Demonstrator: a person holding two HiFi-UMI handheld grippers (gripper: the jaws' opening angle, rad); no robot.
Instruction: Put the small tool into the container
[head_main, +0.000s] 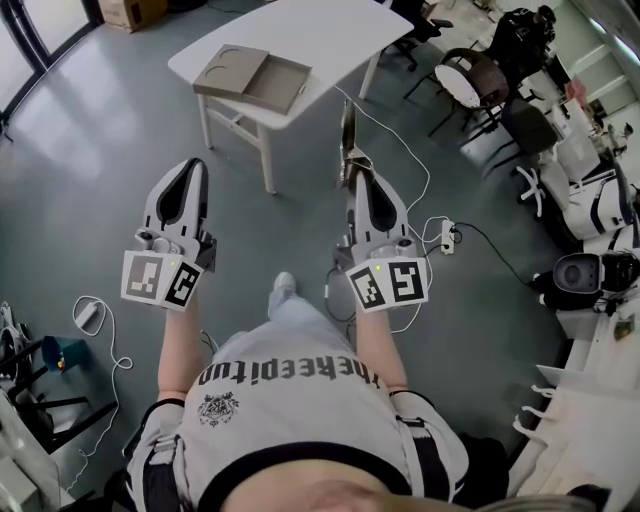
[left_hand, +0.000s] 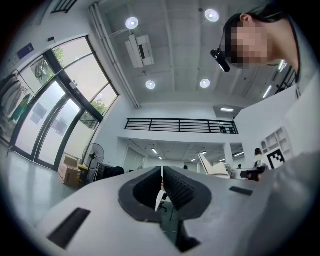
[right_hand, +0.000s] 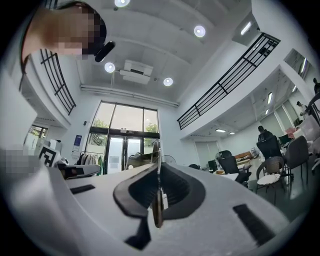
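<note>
Cardboard-brown, the container (head_main: 283, 88) sits on the white worktop (head_main: 320, 30) at the far side of the scene. It is an open shallow tray with its flat lid (head_main: 230, 68) lying against its left side. The person stands on the grey floor (head_main: 80, 180) short of the worktop, with both arms held out towards it.

The right claw (head_main: 352, 165) is closed tight on the small tool (head_main: 347, 125), a thin flat strip. In the right gripper view the strip stands edge-on between the pads, pinched at its near end. Its long axis runs on from the claw, so the free end points away from the person and towards the worktop's near edge. How high it rides above that edge cannot be told from the head view.

The left claw (head_main: 190, 168) has its jaws drawn together with nothing between them; the left gripper view shows only the room beyond.

The container lies far and somewhat left of the tool's tip, roughly between the lines along which the two claws point. The right claw is slightly nearer to the open tray, and it is the one carrying the tool. The delivery therefore looks likely to need a reach forward and a little leftward, with the strip brought over the tray rather than the lid before the jaws part.
</note>
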